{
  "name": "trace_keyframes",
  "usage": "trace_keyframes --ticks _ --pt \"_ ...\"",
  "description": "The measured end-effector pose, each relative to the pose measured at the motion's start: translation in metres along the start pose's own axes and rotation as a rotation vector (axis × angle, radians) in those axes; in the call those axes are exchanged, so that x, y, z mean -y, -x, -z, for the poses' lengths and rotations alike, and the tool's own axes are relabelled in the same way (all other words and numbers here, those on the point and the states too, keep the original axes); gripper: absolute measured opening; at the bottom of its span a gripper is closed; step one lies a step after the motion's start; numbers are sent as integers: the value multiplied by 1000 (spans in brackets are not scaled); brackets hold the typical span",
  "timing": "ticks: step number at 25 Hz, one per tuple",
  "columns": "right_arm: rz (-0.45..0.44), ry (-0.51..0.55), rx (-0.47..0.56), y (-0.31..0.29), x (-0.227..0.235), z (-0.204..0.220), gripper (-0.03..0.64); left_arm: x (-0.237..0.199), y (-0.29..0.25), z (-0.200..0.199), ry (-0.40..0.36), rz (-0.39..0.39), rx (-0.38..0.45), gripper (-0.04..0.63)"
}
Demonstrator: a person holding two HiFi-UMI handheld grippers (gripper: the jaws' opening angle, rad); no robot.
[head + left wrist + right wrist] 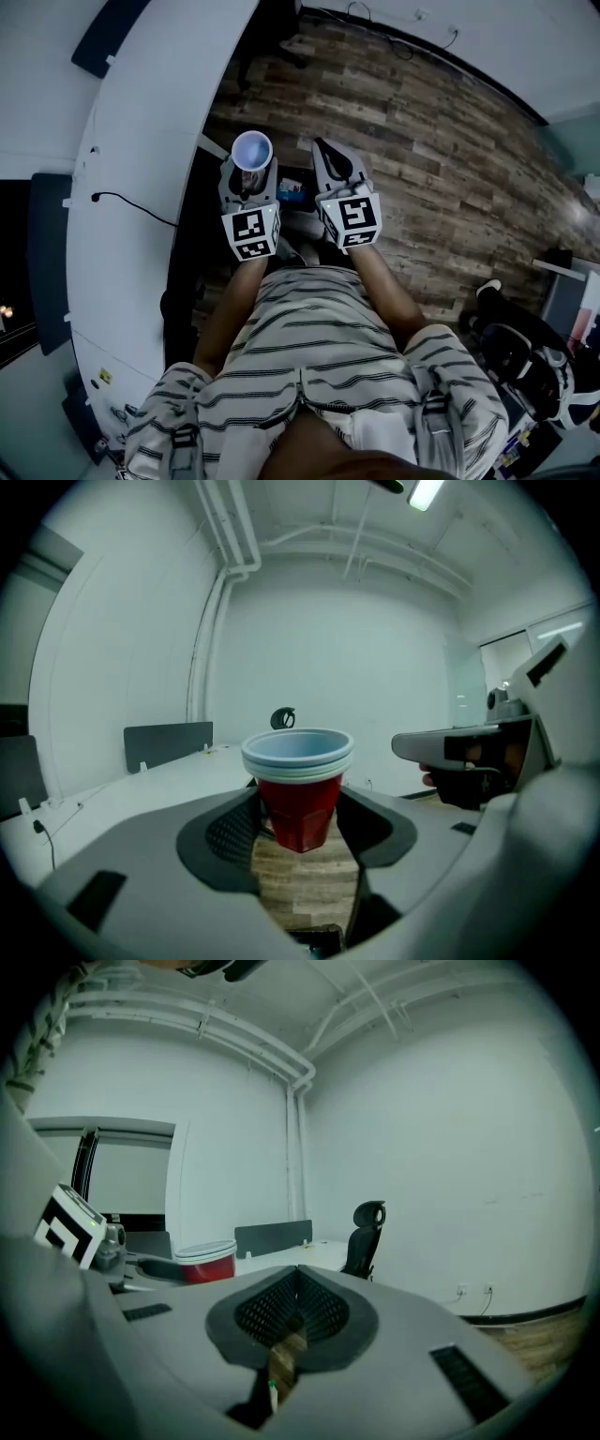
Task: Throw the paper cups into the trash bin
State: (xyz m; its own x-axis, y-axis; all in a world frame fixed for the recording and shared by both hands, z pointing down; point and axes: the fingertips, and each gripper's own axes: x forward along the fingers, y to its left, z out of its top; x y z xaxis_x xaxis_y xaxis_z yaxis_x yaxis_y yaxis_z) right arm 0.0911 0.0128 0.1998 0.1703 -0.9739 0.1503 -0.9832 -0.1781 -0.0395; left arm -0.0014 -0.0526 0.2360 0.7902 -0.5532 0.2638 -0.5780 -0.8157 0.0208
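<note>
The paper cups (298, 803) are sitting one inside the other, red outside and white inside, with the open end pointing up. The left gripper (302, 829) is squeezing them on both sides, down near the bottom. Its two jaws are standing wide apart because the cups are fat. It is holding them up in the air in front of the person, over the wood floor (422, 141) and near the edge of the white counter (141, 141). I think it is gripping them low and upright so the stack is not tipping or coming apart while it is being carried.

The right gripper (295, 1302) is holding nothing. Its jaws are pressed together. It is hanging just beside the left one, not touching it. One gripper is enough for this stack, so the other is probably just waiting out of the way.

I cannot tell for sure where the trash bin is. A dark place (298, 202) is showing on the floor under the two grippers, with something blue and red in it. That may be the bin, but it is too dark to say. If it is, the cups are being held close above it, ready to drop in.
</note>
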Motion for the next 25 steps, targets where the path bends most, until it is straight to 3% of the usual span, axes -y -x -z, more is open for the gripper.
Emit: trace_keyframes --ticks 18,25 --pt "-5 -69 -176 -4 19 102 8 22 -23 105 56 44 -201 272" --pt "-17 -90 -232 -6 23 138 8 32 -35 143 90 23 -263 272"
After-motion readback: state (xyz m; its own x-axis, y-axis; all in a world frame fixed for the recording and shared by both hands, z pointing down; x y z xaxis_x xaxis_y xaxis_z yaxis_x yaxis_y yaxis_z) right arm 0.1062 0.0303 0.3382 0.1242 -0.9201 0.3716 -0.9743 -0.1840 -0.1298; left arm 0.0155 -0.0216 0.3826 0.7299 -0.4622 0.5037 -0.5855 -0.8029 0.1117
